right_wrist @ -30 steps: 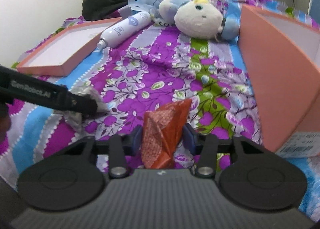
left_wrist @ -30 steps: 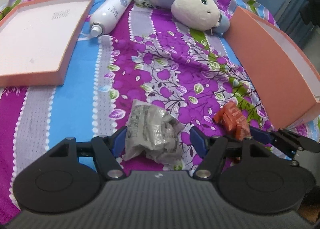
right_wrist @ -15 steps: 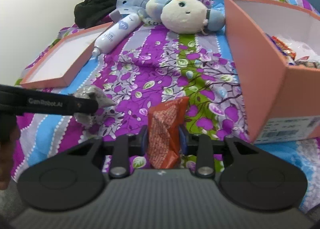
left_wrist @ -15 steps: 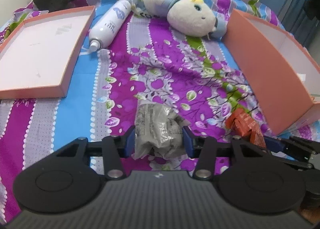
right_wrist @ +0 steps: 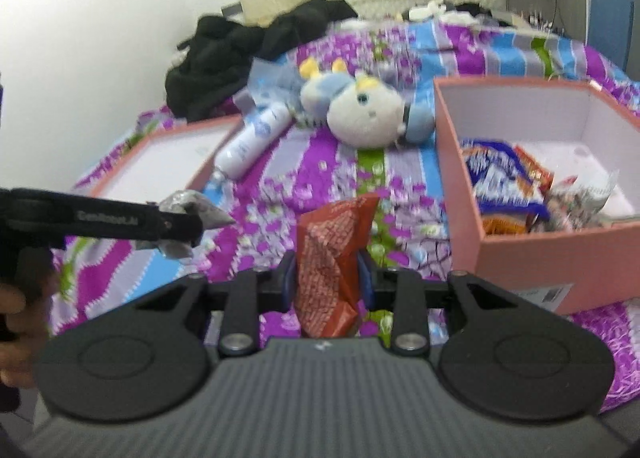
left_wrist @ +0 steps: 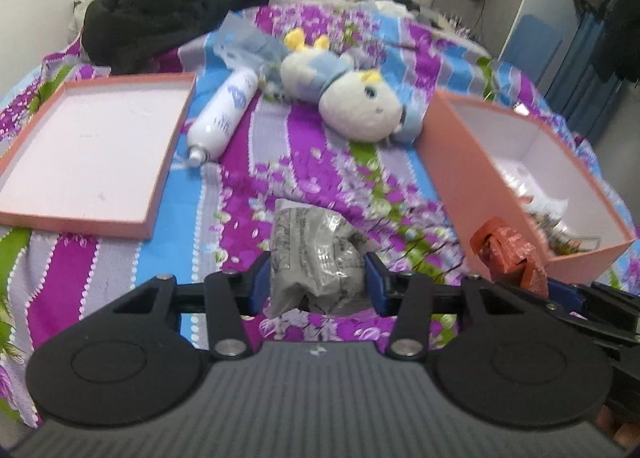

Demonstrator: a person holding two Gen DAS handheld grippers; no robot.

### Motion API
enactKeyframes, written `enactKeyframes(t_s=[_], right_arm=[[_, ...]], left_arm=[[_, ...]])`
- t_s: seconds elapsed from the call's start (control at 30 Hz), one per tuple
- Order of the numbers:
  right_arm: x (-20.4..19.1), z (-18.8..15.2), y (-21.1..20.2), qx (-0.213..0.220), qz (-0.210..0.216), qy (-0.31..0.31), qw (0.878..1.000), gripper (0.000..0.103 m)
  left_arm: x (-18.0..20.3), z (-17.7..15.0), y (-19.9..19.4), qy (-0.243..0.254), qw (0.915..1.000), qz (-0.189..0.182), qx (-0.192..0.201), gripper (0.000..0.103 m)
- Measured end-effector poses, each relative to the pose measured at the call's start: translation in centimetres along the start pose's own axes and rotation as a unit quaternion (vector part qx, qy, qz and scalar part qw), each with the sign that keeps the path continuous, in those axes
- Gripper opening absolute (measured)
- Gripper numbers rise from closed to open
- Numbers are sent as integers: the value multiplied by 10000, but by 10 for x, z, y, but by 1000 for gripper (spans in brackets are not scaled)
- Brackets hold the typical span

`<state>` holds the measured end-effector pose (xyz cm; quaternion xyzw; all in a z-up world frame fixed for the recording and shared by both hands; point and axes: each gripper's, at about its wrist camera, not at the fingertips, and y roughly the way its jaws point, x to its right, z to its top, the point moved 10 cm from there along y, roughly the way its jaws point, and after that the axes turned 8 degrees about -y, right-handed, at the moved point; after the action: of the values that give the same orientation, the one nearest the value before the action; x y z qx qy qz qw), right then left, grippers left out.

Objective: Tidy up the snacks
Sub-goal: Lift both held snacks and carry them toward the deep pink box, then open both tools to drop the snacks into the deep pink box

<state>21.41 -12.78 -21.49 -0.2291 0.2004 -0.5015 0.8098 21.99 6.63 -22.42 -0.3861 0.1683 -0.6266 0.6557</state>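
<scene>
Presently both claws grip snack packets above the bed (left_wrist: pixel 120 258), whose cover is a soft cloth striped purple, blue and grey with a leaf print.

Materials and shapes: the left claw (left_wrist: pixel 318 278) is clamped on a crumpled silver packet (left_wrist: pixel 316 254) of crinkled foil with grey print. The right claw (right_wrist: pixel 326 280) is clamped on an orange-red packet (right_wrist: pixel 332 254), creased and folded, standing upright between the blue pads. The pink box (right_wrist: pixel 520 258) is rigid card, rectangular, white inside, and holds several glossy wrappers (right_wrist: pixel 504 181). Left of the pink box lie a plush toy (right_wrist: pixel 364 113), a white cylindrical bottle (right_wrist: pixel 252 141) and a shallow pink lid (left_wrist: pixel 92 153); black clothing (left_wrist: pixel 172 5) is heaped behind the lid.

Change from one second earlier: both packets then rested on the bed cover with the jaws wider; both are now pinched and raised clear of it, and the interior of the pink box has come into view.

Pose: both claws point forward and downward, side by side, left of the pink box. A hand (right_wrist: pixel 20 310) holds the left claw's grip.
</scene>
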Motion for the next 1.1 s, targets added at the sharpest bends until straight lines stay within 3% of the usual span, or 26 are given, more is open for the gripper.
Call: enactKeyframes(t_s=[0.37, 0.63, 0.83, 1.1], right_arm=[[13, 52, -61, 676, -162, 20, 9976, 34], [57, 82, -92, 1022, -549, 39, 9932, 34], [114, 89, -87, 1026, -905, 288, 9902, 34], [190, 82, -44, 700, -1290, 668, 9869, 34]], left_arm=[[42, 31, -58, -59, 9980, -462, 425, 54], [101, 66, -71, 133, 9938, -910, 624, 54], [157, 89, -47, 408, 9906, -1193, 521, 54], [232, 115, 25, 816, 9847, -1531, 152, 54]])
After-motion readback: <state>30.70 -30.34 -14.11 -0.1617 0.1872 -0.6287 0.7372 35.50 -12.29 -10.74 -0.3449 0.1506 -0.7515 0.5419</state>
